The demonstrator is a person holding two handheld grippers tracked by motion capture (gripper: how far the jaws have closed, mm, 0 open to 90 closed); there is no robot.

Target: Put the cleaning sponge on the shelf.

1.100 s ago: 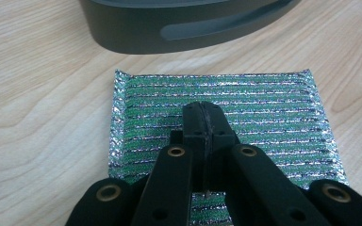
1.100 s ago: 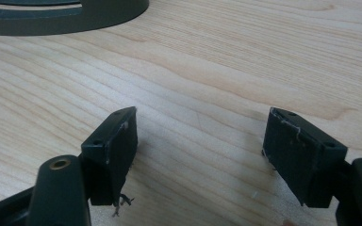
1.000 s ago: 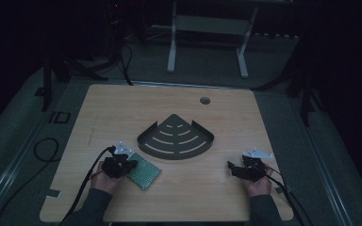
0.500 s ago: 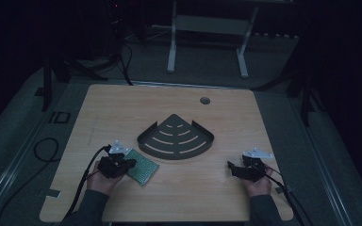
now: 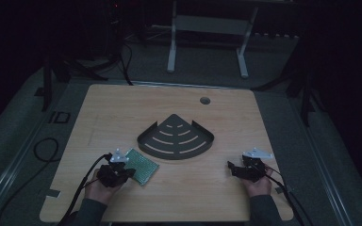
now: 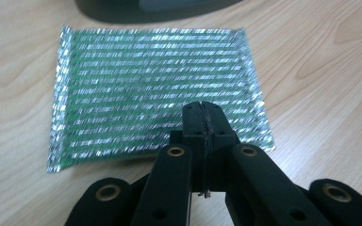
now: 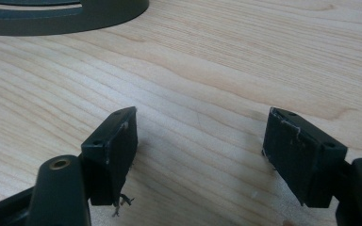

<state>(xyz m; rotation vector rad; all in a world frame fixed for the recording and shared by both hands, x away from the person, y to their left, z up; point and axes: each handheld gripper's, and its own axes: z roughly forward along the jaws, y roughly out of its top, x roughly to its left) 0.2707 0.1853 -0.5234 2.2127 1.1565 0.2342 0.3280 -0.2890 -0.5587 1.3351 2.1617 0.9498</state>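
Note:
A green pad with silver stripes (image 5: 142,165) lies flat on the wooden table (image 5: 169,103), just in front of a dark fan-shaped slotted tray (image 5: 207,137). My left gripper (image 5: 129,172) is at the pad's left edge. In the left gripper view its jaws have just been closing and are pressed together (image 6: 202,106) above the near part of the pad (image 6: 146,80), with nothing showing between them. My right gripper (image 5: 229,165) rests at the table's front right, and its jaws stand wide apart (image 7: 200,141) over bare wood.
The tray's curved wall sits at the top of the left gripper view (image 6: 146,9) and of the right gripper view (image 7: 75,19). A round cable hole (image 5: 205,100) is at the table's far side. Cables trail off the left front. A white stand (image 5: 207,28) is behind the table.
My left hand has drawn back a little to the left, so less of the gripper covers the pad. The pad, the tray and the right hand have stayed put.

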